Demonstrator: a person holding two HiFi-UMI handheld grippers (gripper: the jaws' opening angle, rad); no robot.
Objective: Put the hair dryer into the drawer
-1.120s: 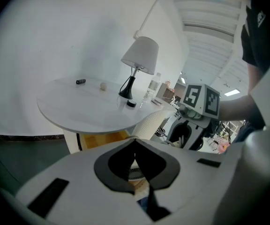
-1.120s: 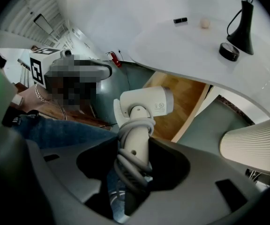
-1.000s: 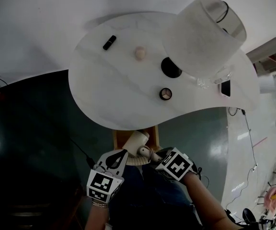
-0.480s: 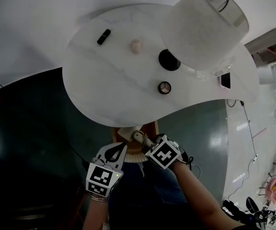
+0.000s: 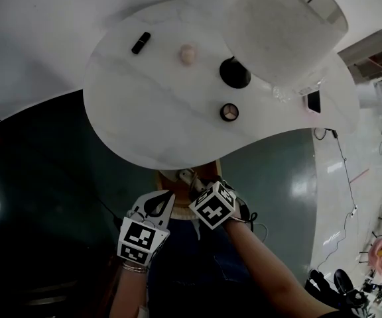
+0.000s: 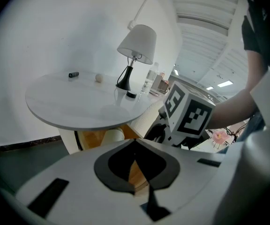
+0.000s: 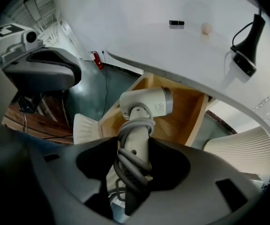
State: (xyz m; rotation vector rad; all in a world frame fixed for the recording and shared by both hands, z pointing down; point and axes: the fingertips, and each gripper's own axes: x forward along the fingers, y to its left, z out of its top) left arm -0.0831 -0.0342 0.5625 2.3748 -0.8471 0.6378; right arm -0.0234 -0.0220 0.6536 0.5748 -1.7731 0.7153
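- The left tool (image 6: 135, 143) is seen closed and empty at the lower middle of the frame, just beside the right one.
- The hair dryer (image 7: 144, 104) is gripped at its handle by the right tool (image 7: 134, 148), and its head is held over the open drawer (image 7: 184, 118).
- The drawer is partly covered by the bench (image 5: 151, 111). The dryer's head could be knocked against that edge, or the wound cord (image 7: 130, 168) could be caught on the drawer wall.

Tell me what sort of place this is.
Probably a bedroom-style vanity corner staged inside a larger hall. A white marble-look curved table carries a white-shaded lamp and a small round makeup compact. An open wooden drawer sits beneath, and bright ceiling light panels show beyond.
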